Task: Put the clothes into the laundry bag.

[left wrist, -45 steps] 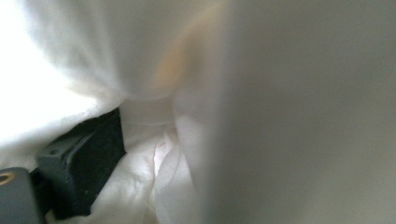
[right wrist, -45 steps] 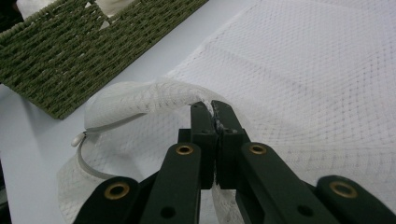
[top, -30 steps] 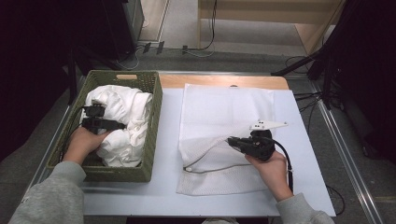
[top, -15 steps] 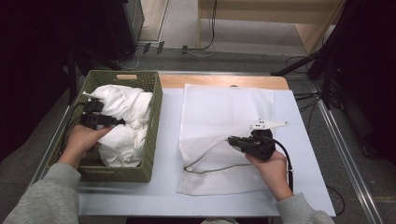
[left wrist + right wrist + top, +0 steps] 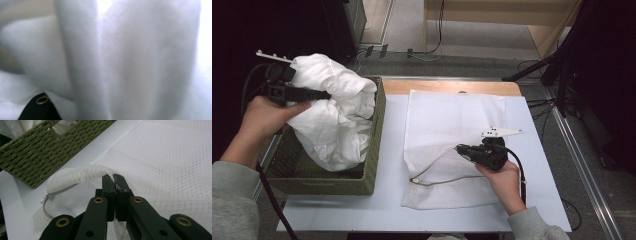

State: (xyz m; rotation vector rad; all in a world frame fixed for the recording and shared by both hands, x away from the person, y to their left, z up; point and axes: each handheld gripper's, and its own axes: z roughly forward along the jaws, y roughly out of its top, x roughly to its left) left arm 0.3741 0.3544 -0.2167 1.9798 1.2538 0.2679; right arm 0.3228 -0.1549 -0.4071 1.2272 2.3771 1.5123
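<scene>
White cloth fills our left hand's work now: the left gripper (image 5: 287, 90) has clenched on a bundle of white laundry (image 5: 334, 117) and carried it up out of the green woven basket (image 5: 372, 150). A second ago that gripper sat low inside the basket with its jaws spread over the pile; they have since been closing, the cloth caught between them. The bundle now hangs above the basket's left side, its lower folds trailing down inside the rim. In the left gripper view the fabric (image 5: 130, 62) presses right up against the camera, so we judge the grasp from the high view.

Our right gripper (image 5: 464, 150) has not shifted. Its jaws are shut tight on the upper lip of the white mesh laundry bag (image 5: 452, 115), which lies flat on the surface to the right of the basket. In the right gripper view the pinched edge (image 5: 100, 171) is lifted into a small arch, holding the zippered mouth (image 5: 48, 205) open toward the basket (image 5: 45, 150).

For us this means the pick is done and the transfer is what remains: we judge the next move to be swinging the laundry rightward and feeding it into that held-open mouth. The trailing folds could snag the basket rim or drape outside the bag.
</scene>
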